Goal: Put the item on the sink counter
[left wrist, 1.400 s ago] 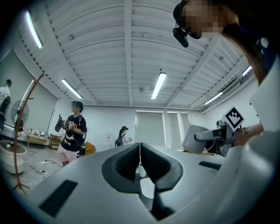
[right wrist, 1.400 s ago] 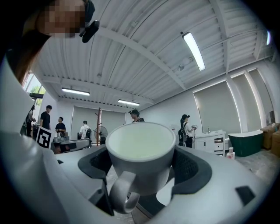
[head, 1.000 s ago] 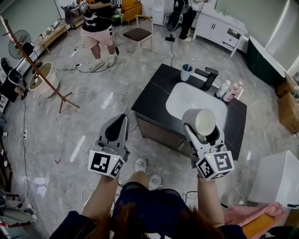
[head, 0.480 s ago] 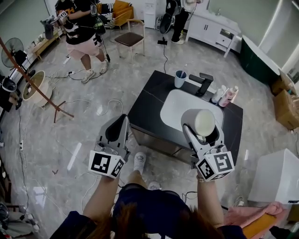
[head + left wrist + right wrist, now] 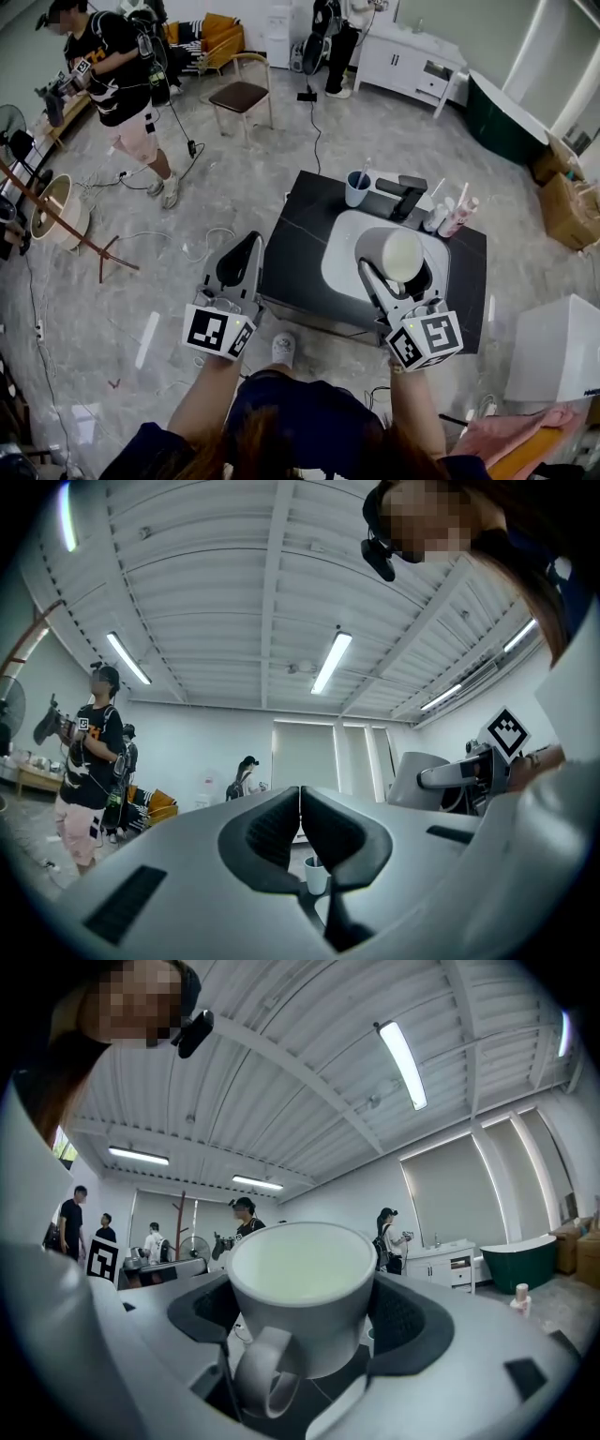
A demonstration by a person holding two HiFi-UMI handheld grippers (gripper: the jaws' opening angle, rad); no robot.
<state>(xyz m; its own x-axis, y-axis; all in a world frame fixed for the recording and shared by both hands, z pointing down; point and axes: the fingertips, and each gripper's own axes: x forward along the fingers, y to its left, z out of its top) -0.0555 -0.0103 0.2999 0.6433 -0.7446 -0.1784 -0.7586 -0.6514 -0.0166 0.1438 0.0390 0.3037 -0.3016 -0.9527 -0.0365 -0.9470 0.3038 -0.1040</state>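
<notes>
My right gripper is shut on a white mug, held over the white basin of the black sink counter. In the right gripper view the mug sits upright between the jaws, its handle toward the camera, and the right gripper clamps its sides. My left gripper is shut with nothing in it, hanging at the counter's left edge. In the left gripper view the left gripper has its pads pressed together.
At the counter's back stand a blue cup, a black faucet and some bottles. A person stands at far left near a chair. Cables lie on the floor; a white box sits at right.
The view has closed in on the sink counter. Both grippers keep their pose, and the mug now hangs over the basin instead of the counter's front edge.
</notes>
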